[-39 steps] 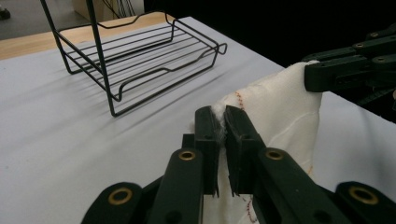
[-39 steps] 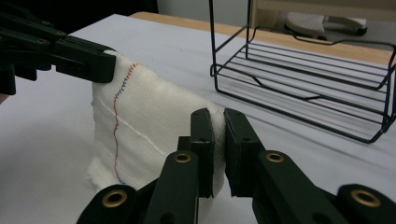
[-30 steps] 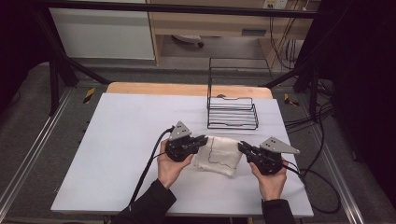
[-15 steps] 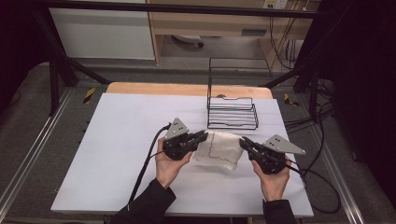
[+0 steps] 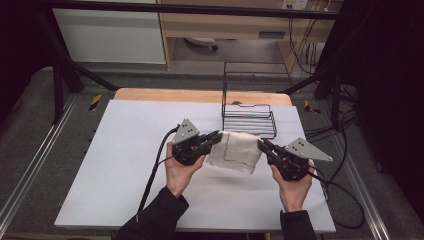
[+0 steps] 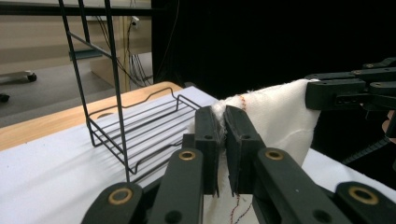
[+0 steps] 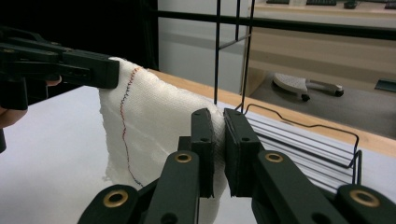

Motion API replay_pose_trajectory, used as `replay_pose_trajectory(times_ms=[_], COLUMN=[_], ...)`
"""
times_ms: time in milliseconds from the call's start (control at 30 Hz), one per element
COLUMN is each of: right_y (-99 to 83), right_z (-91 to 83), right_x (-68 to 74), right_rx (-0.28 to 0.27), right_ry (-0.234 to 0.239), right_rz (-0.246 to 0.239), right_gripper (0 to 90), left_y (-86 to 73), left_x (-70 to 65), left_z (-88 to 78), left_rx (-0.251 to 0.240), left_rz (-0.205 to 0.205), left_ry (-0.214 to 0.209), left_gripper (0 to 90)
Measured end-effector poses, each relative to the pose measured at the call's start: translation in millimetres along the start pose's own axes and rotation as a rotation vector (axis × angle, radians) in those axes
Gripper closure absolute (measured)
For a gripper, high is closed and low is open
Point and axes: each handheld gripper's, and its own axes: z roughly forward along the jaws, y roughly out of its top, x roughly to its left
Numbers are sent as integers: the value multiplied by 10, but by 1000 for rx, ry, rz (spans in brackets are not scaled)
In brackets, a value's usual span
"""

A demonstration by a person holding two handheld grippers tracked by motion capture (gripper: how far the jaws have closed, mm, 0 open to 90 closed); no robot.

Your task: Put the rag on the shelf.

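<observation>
A lab or test workshop is being shown, not a home. A white-covered table [image 5: 100,165] with a bare wooden edge at 12 o'clock is being framed by black metal struts [image 5: 60,75] and aluminium rails [image 5: 30,170] set along its 9 and 3 o'clock sides. Bundles of cables [image 5: 300,45] are being left hanging from a wall socket [image 5: 288,4] at 1 o'clock. A wheeled chair base [image 5: 200,44] is being kept under a wooden desk [image 5: 225,25] at 12 o'clock, beside a white cabinet [image 5: 110,35] at 11 o'clock. Yellow-and-black tape marks [image 5: 95,101] are being seen on the grey floor. Black curtains [image 5: 390,90] are being hung at 3 o'clock.
</observation>
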Motion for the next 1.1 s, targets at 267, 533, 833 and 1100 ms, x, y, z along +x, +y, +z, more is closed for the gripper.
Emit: replay_pose_trajectory(times_ms=[267,533,833,1100], right_y=[121,284,476,620], right_z=[-18,-66,-104,-107], right_x=[-4,-26,-70,-131], right_rx=[-44,-84,-126,-150], right_ry=[-8,-22,-50,-74], right_rz=[-5,-18,-34,-50], right_gripper=[833,833,833,834], left_y=[135,274,449,583], left_x=[-4,-27,-60,-69], left_z=[-22,-21,2,53], left_rx=[-43,-75,-115,-139], left_rz=[9,17,29,37], left_ry=[3,-2,-1,6], left_gripper=[837,837,837,837])
